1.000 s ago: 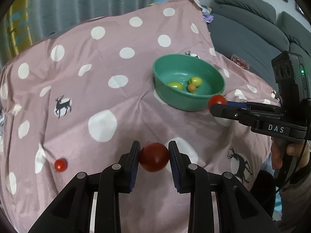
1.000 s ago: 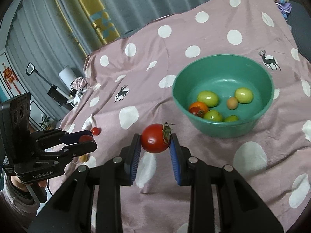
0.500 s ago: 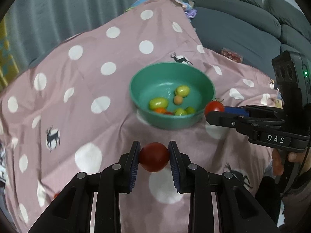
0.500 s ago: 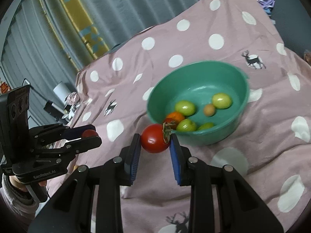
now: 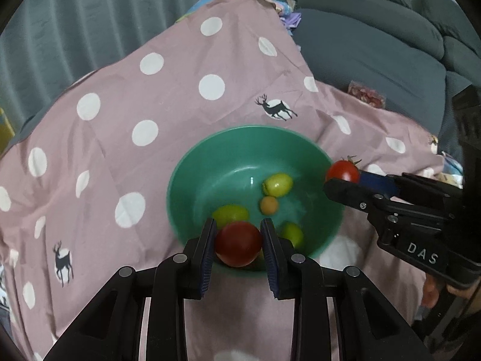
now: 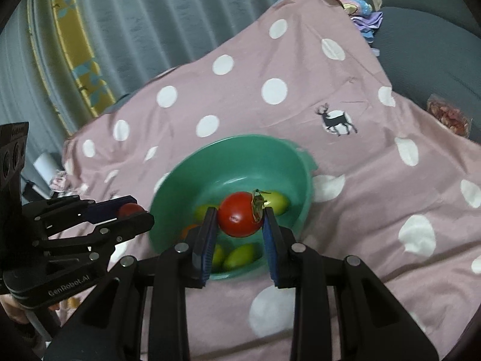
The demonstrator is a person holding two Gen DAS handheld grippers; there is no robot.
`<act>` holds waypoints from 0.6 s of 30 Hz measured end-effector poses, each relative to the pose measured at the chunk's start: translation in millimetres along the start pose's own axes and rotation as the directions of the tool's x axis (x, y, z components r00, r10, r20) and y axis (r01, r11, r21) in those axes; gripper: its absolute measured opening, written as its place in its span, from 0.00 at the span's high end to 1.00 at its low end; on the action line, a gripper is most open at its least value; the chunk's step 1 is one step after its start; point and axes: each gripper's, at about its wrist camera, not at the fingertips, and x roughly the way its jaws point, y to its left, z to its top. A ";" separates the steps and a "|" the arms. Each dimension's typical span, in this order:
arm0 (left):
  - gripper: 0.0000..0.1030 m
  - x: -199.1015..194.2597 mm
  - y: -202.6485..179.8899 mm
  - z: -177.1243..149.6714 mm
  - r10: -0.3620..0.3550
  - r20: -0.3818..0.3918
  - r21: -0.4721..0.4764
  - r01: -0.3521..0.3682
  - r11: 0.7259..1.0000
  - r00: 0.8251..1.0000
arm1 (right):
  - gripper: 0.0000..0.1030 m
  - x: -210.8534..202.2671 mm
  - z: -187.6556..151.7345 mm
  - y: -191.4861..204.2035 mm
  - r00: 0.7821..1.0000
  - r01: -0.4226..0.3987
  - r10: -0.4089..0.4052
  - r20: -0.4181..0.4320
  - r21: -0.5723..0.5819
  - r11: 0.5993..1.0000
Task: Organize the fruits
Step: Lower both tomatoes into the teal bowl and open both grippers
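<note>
A green bowl (image 5: 192, 177) sits on the pink dotted cloth and holds several green, orange and red fruits; it also shows in the right wrist view (image 6: 297, 165). My left gripper (image 5: 239, 242) is shut on a dark red tomato (image 5: 237, 245) over the bowl's near rim. My right gripper (image 6: 240, 221) is shut on a red tomato with a green stem (image 6: 239, 213) above the bowl. That gripper (image 5: 345, 179) and its tomato (image 5: 342, 171) show at the bowl's right rim in the left wrist view. The left gripper (image 6: 132, 213) shows at the bowl's left rim.
The pink cloth (image 5: 150, 114) with white dots and deer covers the whole surface. A grey sofa (image 5: 375, 48) stands at the back right. Grey curtains (image 6: 135, 24) hang behind. A red packet (image 6: 448, 114) lies at the cloth's right edge.
Both grippers have moved forward to the bowl, each still holding its tomato. They now hang over the bowl from opposite sides.
</note>
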 end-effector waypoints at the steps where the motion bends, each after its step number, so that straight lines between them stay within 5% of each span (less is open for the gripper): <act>1: 0.70 7.7 -0.4 2.0 0.008 -0.012 0.005 -0.008 1.000 1.000 | 0.71 2.9 0.9 -1.3 1.000 0.013 -0.013 -0.003 -0.005 1.000; 18: 0.70 58.9 -11.4 1.1 0.068 -0.085 0.112 -0.058 0.992 0.994 | 0.70 29.2 -8.1 1.1 0.998 0.047 -0.051 -0.048 -0.082 0.996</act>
